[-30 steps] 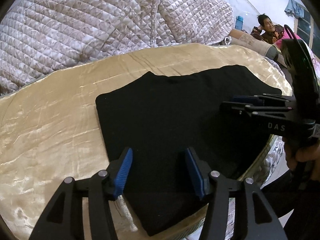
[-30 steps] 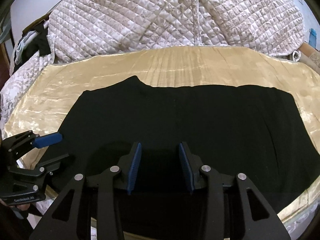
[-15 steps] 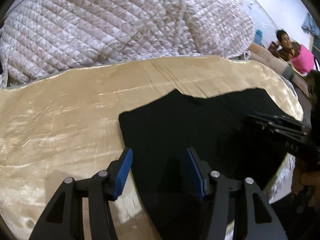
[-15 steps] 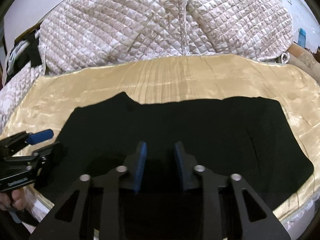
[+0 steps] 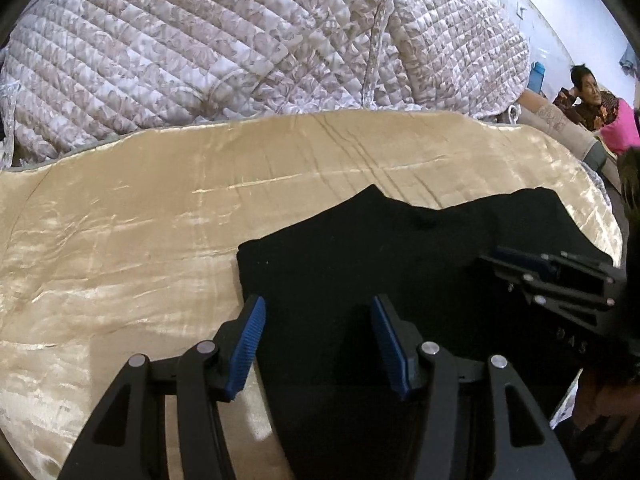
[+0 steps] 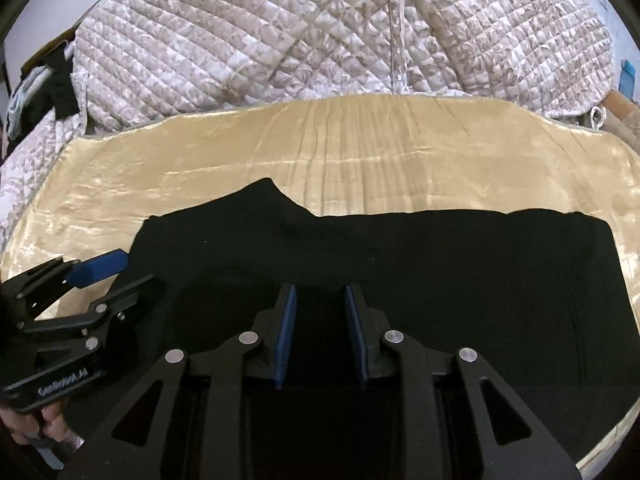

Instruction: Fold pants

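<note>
So the black pants [image 6: 400, 264] were lying flat on the gold satin cloth [image 6: 360, 152], toward its near edge, quilted blanket [image 6: 320, 32] piled behind. Left gripper [image 5: 316, 332] hovered wide open over their left end, right gripper [image 6: 320, 320] was partly open over the middle, neither grabbing anything.

Surface: a bed [image 6: 280, 4] is being covered by a shiny gold satin sheet [image 6: 360, 152], which is being shown creased and wrinkled [image 5: 120, 248].
Far side: a quilted beige-and-white floral comforter [image 5: 240, 48] is being seen heaped along the sheet's far edge [image 6: 340, 28].
On the sheet: black pants [image 6: 460, 264] are being shown lying flat near the front edge, one peak pointing toward the comforter [image 5: 360, 248].
</note>
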`<state>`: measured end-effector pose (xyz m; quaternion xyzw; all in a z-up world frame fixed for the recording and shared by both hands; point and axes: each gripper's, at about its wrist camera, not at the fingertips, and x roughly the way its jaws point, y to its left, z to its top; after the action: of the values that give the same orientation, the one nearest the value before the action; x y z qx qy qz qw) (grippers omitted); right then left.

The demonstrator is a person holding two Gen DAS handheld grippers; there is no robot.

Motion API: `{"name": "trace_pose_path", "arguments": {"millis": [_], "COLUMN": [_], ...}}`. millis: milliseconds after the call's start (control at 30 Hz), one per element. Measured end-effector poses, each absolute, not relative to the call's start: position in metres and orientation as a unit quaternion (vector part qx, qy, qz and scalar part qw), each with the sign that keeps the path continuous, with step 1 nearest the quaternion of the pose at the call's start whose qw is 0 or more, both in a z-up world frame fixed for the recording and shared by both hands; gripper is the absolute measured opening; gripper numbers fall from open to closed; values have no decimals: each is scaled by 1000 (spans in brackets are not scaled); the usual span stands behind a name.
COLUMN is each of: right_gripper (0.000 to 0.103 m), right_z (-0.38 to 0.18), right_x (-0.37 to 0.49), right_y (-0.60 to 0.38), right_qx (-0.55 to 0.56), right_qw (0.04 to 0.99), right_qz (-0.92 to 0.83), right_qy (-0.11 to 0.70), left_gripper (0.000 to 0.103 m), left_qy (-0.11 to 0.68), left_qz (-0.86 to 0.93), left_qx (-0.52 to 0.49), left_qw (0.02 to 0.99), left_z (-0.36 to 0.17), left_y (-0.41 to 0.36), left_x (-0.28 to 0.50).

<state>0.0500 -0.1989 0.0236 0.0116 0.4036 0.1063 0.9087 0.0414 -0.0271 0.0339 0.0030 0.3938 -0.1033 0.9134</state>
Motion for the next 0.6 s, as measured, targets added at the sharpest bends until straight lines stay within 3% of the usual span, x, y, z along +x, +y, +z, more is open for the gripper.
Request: {"name": "trace_pose_path", "arguments": {"millis": [400, 600], "right_gripper": [26, 26], "right_z": [46, 27], "right_x": [-19, -42], "right_y": [-195, -192], "right_qx": [-14, -32], "right_qw": [932, 925], "right_qz": [133, 140], "right_qy": [336, 353], "left_gripper": [58, 58], "left_qy": [387, 387], "left_qz": [-122, -133], "left_qx": [20, 16], "left_qw": [914, 912], "left_z": [37, 32], "left_y": [-38, -39], "left_x": [-9, -35]}}
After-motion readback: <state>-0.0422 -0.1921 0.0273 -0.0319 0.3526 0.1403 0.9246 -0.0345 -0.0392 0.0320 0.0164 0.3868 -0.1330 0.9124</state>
